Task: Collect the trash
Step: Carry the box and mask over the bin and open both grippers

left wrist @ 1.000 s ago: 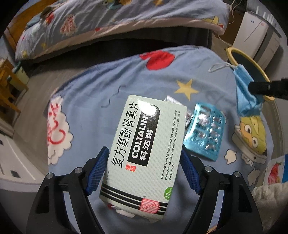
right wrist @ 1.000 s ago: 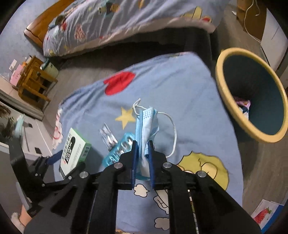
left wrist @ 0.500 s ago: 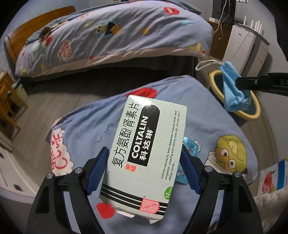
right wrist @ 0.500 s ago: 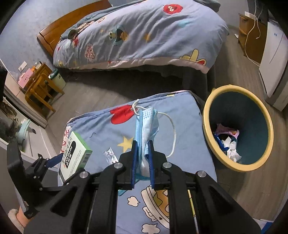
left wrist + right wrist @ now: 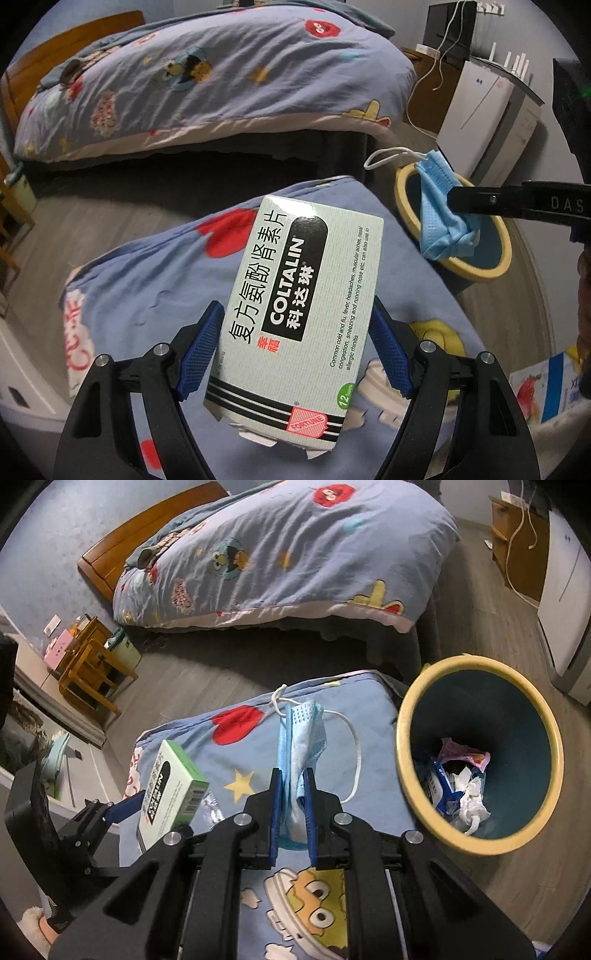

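My left gripper is shut on a pale green medicine box printed COLTALIN, held in the air above the blue cartoon blanket. The same box shows at the left of the right wrist view. Between the blue pads of my right gripper hangs a crumpled blue face mask with white ear loops. In the left wrist view that mask dangles in front of the yellow-rimmed bin. The bin stands on the floor right of the blanket, with wrappers and tissues inside.
A bed with a matching cartoon duvet lies beyond a strip of grey floor. Wooden stools stand at the left, a white appliance and a wooden cabinet at the right. A foil packet lies on the blanket.
Both grippers have risen and tilted up with their loads. The blister pack has dropped out of the left view, the far bed has come into sight, and the bin's inside now shows.
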`<state>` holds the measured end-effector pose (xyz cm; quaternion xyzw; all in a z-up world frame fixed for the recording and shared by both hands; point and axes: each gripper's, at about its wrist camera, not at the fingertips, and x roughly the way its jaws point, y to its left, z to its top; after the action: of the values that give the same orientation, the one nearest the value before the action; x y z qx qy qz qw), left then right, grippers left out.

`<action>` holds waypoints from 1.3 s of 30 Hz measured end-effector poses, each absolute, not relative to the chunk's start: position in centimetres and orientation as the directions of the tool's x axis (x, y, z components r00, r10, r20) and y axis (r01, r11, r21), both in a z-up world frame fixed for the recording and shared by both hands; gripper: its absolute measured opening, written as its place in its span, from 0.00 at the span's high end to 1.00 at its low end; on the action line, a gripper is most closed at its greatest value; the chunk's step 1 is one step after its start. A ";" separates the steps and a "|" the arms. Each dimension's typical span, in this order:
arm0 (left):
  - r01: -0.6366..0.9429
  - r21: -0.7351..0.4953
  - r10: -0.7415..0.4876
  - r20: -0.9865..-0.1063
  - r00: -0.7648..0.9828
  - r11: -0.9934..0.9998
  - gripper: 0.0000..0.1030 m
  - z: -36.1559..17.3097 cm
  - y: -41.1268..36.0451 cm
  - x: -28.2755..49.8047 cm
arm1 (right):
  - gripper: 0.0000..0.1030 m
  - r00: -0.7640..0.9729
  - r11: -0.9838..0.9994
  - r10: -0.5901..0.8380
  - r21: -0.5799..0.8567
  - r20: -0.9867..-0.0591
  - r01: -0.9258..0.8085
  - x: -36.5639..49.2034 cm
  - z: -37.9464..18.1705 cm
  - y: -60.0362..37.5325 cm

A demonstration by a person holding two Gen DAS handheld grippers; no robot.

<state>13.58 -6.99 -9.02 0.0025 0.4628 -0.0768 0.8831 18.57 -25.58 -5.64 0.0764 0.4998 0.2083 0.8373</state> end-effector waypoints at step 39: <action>0.404 -0.152 -0.360 -0.782 0.509 0.902 0.24 -9.1 -25.2 24.4 | 0.89 0.434 0.921 0.157 0.290 -0.887 0.260 24.2 -12.0 -46.4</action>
<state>24.44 -25.20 -9.11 0.0247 0.4441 -0.2198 0.8682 24.25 -46.40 -11.96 0.1959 0.5311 -0.0313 0.8238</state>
